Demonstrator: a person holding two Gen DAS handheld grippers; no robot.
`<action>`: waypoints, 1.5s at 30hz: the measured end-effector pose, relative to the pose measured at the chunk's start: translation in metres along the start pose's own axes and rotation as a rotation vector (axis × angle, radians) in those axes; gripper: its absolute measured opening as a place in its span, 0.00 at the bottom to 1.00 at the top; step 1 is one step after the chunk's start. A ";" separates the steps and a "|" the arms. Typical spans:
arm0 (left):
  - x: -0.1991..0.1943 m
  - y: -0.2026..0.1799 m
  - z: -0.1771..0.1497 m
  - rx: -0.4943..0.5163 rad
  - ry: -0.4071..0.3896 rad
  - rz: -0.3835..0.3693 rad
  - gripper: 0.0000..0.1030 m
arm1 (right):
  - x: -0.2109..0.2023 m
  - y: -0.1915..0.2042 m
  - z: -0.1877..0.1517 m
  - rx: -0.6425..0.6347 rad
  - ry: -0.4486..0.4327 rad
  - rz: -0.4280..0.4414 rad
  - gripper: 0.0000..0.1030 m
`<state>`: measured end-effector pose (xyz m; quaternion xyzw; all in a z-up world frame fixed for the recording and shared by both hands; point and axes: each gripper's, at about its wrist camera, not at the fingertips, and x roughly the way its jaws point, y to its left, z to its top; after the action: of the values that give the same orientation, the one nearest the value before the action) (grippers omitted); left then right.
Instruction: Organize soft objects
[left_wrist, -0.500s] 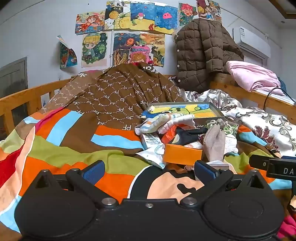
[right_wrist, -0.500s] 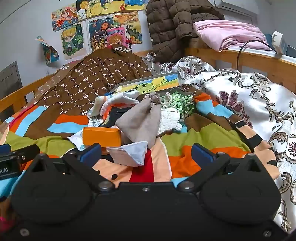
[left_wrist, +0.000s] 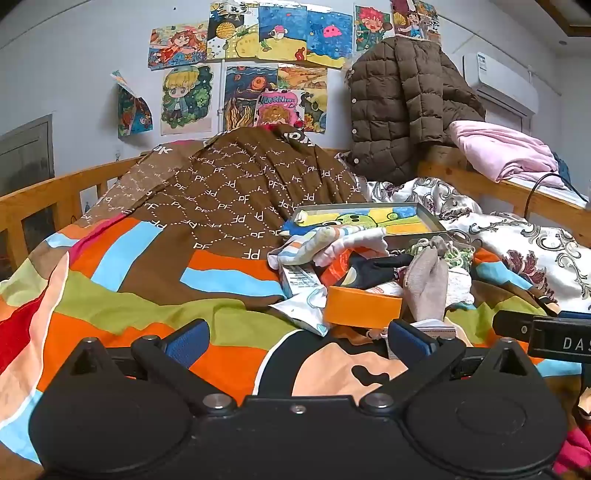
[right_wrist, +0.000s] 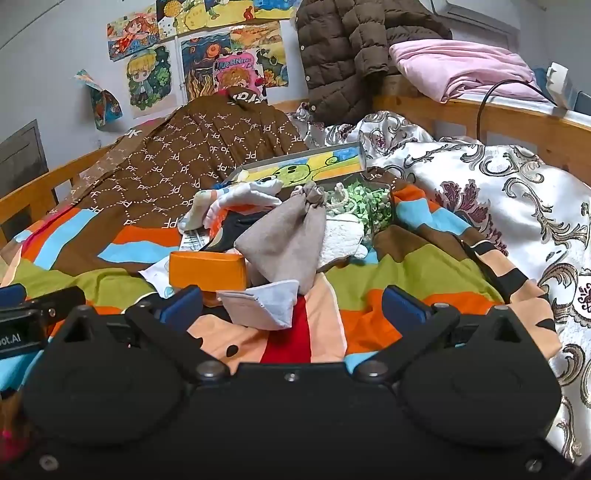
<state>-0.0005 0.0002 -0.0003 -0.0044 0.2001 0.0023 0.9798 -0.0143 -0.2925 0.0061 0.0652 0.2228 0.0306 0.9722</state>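
Right wrist view showed the right gripper (right_wrist: 291, 302), fingers spread wide and empty, low in frame before a grey cloth drawstring pouch (right_wrist: 286, 240); the left gripper (left_wrist: 297, 336) was likewise spread.

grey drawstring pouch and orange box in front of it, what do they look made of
Grey drawstring pouch: soft matte cloth, perhaps suede-like or felt; it slumps, and its neck is gathered into folds. Orange box: stiff, smooth card or plastic, hard to tell which; flat walls, crisp edges.

black garment (left_wrist: 373, 267) half buried, box label (left_wrist: 301, 277) unreadable
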 end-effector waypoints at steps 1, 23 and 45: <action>0.000 0.000 0.000 0.000 0.002 -0.002 0.99 | 0.001 0.000 0.000 0.000 0.001 0.000 1.00; 0.000 0.000 0.000 0.000 0.001 -0.001 0.99 | 0.003 0.001 0.001 0.004 0.016 0.007 1.00; 0.000 0.000 0.000 0.000 0.001 -0.002 0.99 | 0.003 0.002 0.000 0.003 0.028 0.017 1.00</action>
<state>-0.0002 0.0004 -0.0003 -0.0044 0.2008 0.0015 0.9796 -0.0118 -0.2905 0.0055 0.0681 0.2357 0.0393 0.9686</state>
